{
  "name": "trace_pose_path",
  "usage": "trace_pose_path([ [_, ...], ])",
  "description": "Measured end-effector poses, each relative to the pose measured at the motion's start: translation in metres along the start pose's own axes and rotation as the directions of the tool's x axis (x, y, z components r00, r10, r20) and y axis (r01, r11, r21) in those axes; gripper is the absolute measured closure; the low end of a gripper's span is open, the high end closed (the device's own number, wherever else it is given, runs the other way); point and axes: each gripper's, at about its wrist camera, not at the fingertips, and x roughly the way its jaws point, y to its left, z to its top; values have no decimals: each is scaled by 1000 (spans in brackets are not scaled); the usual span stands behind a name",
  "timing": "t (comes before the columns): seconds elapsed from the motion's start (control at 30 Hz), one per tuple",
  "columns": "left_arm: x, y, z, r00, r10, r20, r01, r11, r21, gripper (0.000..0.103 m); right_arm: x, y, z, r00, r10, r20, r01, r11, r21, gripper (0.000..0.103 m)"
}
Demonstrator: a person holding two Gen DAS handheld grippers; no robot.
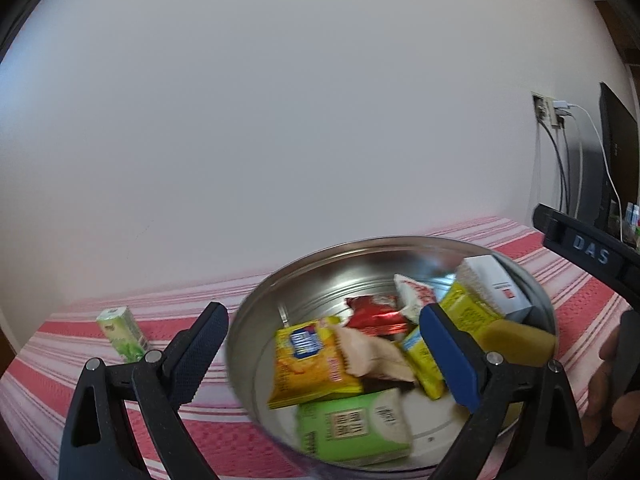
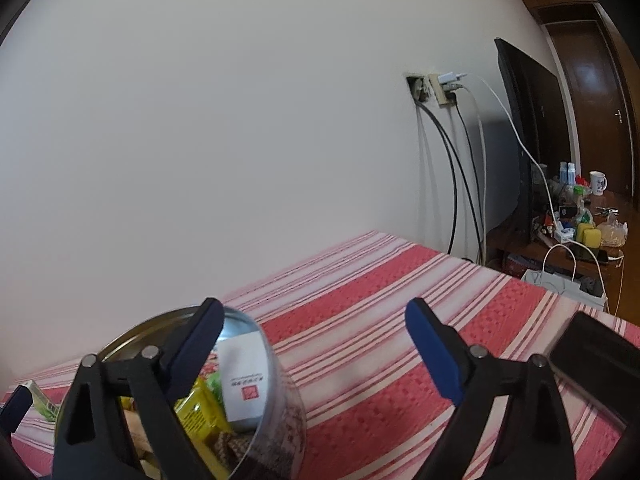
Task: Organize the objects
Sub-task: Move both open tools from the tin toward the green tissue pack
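My left gripper [image 1: 322,336] is wide open and holds nothing. Its two blue fingers stand at the bottom of the left picture, one on each side of the near rim of the round metal tin [image 1: 520,276]. My right gripper [image 2: 312,344] is spread open and empty too, low in the right picture, with the tin at its lower left.

The tin sits in the lower middle of the left picture, on the red striped cloth [image 1: 48,344]. It is full of snacks: a green pack [image 1: 354,424] nearest me, a yellow pack [image 1: 310,360], a red pack [image 1: 374,314] farther back, and a white box [image 1: 494,284] by the far rim.

One little green carton [image 1: 122,332] stands alone on the cloth, at the lower left, outside the tin.

I think most things are packed. Next my left gripper should swing left, close on that carton, and put it in the tin.
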Motion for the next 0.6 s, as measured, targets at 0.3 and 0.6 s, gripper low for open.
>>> trace_pose_path([
  [0.3,-1,40,-7,999,7,-47,-11,997,-80,5,-17,29,-14,999,35,-13,-36,996,-84,17],
  [0.6,-3,78,-14,996,65,-69,-71,994,-84,5,-39,57,-32,998,70,7,-68,988,-140,35],
])
